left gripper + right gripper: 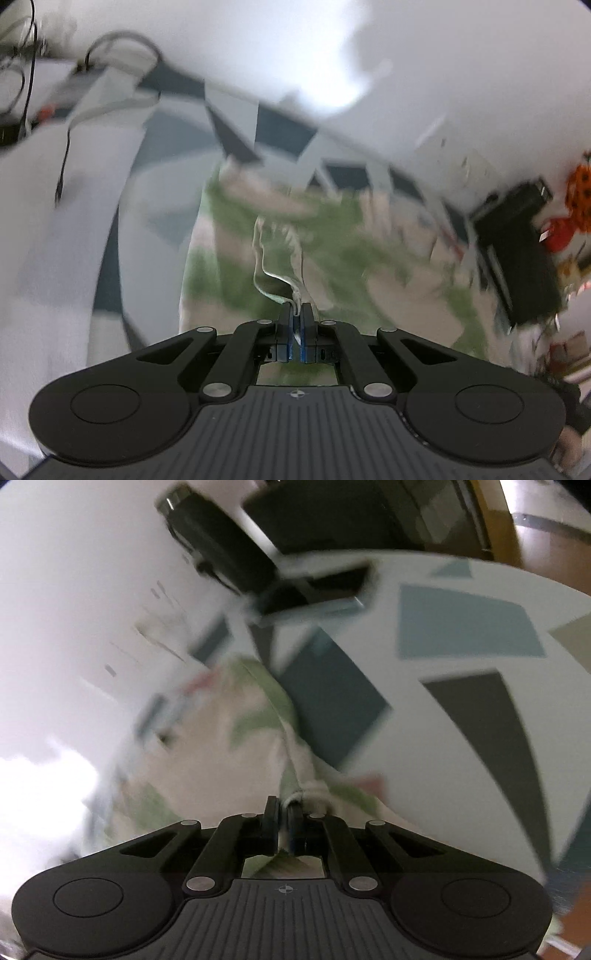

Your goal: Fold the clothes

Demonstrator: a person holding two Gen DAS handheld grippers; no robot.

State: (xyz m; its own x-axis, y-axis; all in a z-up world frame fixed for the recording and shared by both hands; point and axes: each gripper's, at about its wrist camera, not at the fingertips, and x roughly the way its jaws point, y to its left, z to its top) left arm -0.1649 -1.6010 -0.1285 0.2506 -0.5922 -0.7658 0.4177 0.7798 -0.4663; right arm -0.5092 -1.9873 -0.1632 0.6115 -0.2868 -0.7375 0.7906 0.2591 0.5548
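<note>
My left gripper (296, 314) has its jaws pressed together on a thin hem of the garment (295, 236), and my right gripper (282, 806) is likewise pinched shut on a bunched edge of the same cloth, so I hold it at two points. The garment, cream with green leafy print, runs away from each pair of jaws toward 12 o'clock and spreads over the rug (469, 627), a pale one with grey and blue patches. Both views are smeared with blur (so I judge the cloth is mid-swing, though I cannot say which way). In the left view a cable (64, 155) hangs at about 10 o'clock and a black box (517, 254) sits at 3 o'clock; in the right view a dark device (221, 550) lies near 11 o'clock, close beyond the far edge of the cloth. My worry is the grip: each bite takes only a sliver of fabric, and a quick pull could slide the hem out of one side, dropping that corner and skewing the fold. Uneven tension between my two hands would crease it diagonally. The trailing edge could also snag or drag over the device, or catch the cable, if I sweep too wide.
</note>
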